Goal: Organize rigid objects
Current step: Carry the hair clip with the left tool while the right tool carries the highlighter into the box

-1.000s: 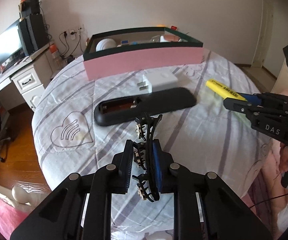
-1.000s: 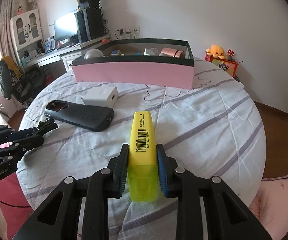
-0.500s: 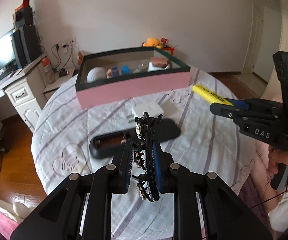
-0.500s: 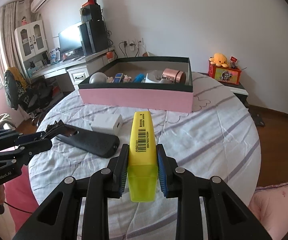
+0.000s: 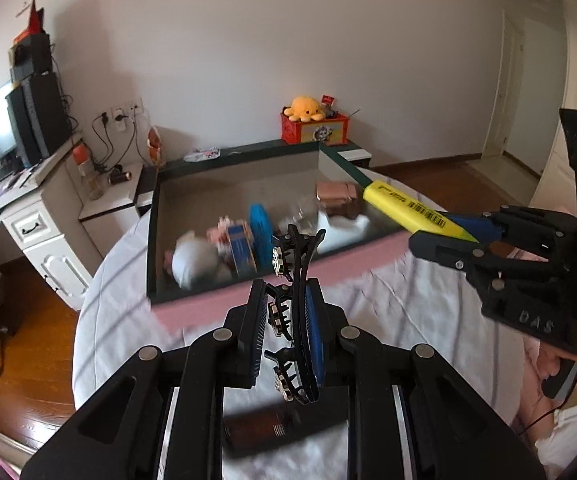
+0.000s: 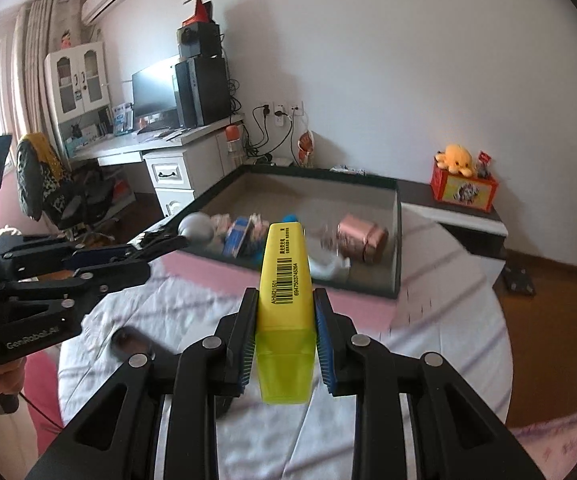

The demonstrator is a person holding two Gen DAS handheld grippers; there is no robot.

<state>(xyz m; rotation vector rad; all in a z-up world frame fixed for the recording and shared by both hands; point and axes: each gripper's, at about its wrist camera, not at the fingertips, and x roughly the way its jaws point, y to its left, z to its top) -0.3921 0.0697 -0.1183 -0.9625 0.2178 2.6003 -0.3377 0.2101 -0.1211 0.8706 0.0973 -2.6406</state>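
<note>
Lettering reading "GenRobot.AI" runs along the black body of my left gripper (image 6: 156,246), seen at the left of the right wrist view; its jaws are clamped on a black plastic hair claw clip with small pale studs (image 5: 294,312), which stands upright between the pads in the air above the near wall of the box. Ahead lies the shallow rectangular box with pink outer walls and a dark green rim (image 5: 208,304) on the round table under a white cloth with purple stripes (image 5: 400,304). Inside the box, from left to right, sit a pale grey rounded object (image 5: 194,264), a small blue printed carton (image 5: 242,250), a blue oval item (image 5: 260,234), a white thing too blurred to name, and a rose-gold metallic cylinder lying on its side (image 6: 362,238). My right gripper (image 6: 286,322) is closed on a yellow highlighter pen with a translucent green cap (image 6: 286,292); its barrel carries a barcode, "AHM21501" and the digits "694750375264", and its tip hangs over the box's near wall. The letters "DAS" are moulded on that gripper's side in the left wrist view. A dark remote control (image 5: 272,426) lies blurred on the cloth beneath my left jaws. At far right an orange plush octopus (image 6: 456,158) sits on a red printed box (image 6: 464,190).
</note>
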